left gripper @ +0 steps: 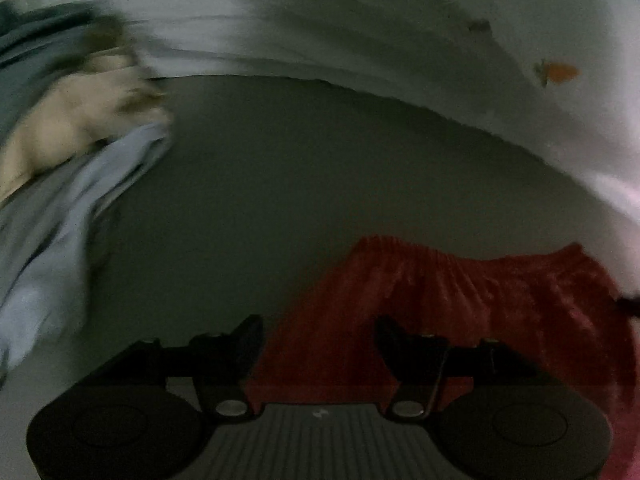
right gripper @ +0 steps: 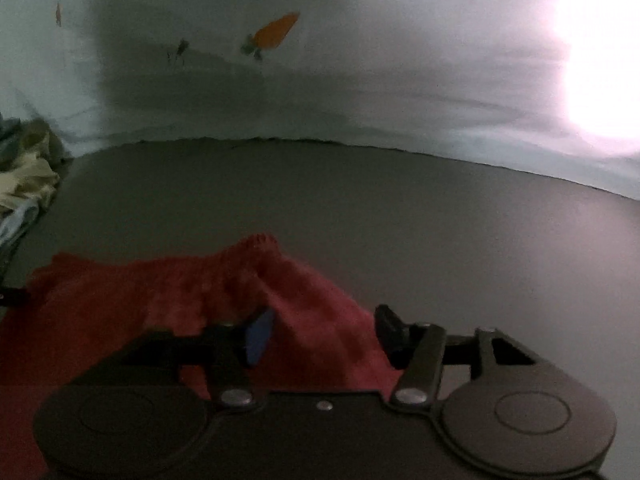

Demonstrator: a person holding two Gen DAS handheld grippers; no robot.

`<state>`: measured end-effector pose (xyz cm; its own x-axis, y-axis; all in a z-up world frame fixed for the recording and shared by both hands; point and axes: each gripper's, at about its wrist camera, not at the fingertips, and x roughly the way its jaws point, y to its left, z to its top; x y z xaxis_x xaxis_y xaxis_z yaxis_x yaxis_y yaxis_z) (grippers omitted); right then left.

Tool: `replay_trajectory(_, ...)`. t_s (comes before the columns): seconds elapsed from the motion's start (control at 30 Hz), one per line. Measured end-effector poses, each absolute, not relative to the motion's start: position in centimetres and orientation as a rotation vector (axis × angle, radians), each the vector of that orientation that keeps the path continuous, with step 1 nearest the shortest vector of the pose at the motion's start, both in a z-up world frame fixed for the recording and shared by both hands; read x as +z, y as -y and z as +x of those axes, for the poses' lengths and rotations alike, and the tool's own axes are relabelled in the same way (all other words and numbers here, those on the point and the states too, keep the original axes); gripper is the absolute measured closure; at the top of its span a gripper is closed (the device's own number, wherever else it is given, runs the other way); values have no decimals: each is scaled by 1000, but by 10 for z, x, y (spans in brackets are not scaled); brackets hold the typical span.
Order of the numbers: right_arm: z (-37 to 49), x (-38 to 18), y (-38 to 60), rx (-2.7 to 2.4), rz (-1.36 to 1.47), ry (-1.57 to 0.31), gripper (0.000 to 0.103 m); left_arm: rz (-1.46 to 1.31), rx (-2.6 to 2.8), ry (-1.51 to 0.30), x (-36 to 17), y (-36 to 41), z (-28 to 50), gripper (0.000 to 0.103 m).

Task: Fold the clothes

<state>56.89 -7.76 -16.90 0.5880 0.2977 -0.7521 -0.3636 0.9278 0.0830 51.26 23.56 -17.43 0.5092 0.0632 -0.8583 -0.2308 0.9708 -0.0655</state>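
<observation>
A red garment with a gathered waistband [left gripper: 460, 292] lies on the dark grey table [left gripper: 300, 180]. My left gripper [left gripper: 318, 340] is open, its jaws wide apart just above the garment's left part. In the right wrist view the same red garment [right gripper: 180, 300] lies bunched, with a raised corner at the middle. My right gripper [right gripper: 324, 332] is open over the garment's right edge, and cloth lies between its fingers. The frames are dim and the left one is blurred.
A pile of other clothes, cream, light blue and dark green [left gripper: 68, 132], lies at the table's left; it also shows in the right wrist view [right gripper: 24, 184]. A pale sheet with a carrot print [right gripper: 276, 32] hangs behind the table's far edge.
</observation>
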Motion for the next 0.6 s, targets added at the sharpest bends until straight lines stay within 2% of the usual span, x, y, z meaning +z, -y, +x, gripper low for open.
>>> replay_trajectory(0.03,580,-178,73,391,-90,-886,44,-163,170,-1036,-181,-234,523,49)
replay_trajectory(0.07,589,-186,67,392,-99,-919,48,-154,169,-1040,-186,-233,531,54)
replay_trajectory(0.1,593,-186,66,396,-94,-915,67,-139,171,-1015,-186,-231,535,74)
replay_trajectory(0.13,596,-185,65,399,-90,-912,97,-157,149,-999,-184,-230,540,99)
replay_trajectory(0.17,600,-185,64,403,-84,-908,102,-189,117,-989,-181,-231,546,102)
replay_trajectory(0.27,612,-160,68,338,-34,-802,102,-206,91,-885,-162,-228,570,101)
replay_trajectory(0.37,634,-143,74,262,-12,-716,99,-200,146,-824,-151,-222,604,88)
replay_trajectory(0.43,647,-146,69,208,-112,-710,74,-151,202,-828,-152,-214,621,73)
replay_trajectory(0.47,648,-147,66,180,-176,-711,63,-129,222,-835,-150,-211,624,73)
replay_trajectory(0.5,645,-147,63,160,-229,-703,61,-119,230,-824,-146,-209,619,70)
replay_trajectory(0.57,625,-140,70,149,-249,-676,55,-124,240,-799,-138,-208,599,56)
replay_trajectory(0.6,612,-137,81,152,-219,-676,50,-139,246,-791,-135,-210,584,45)
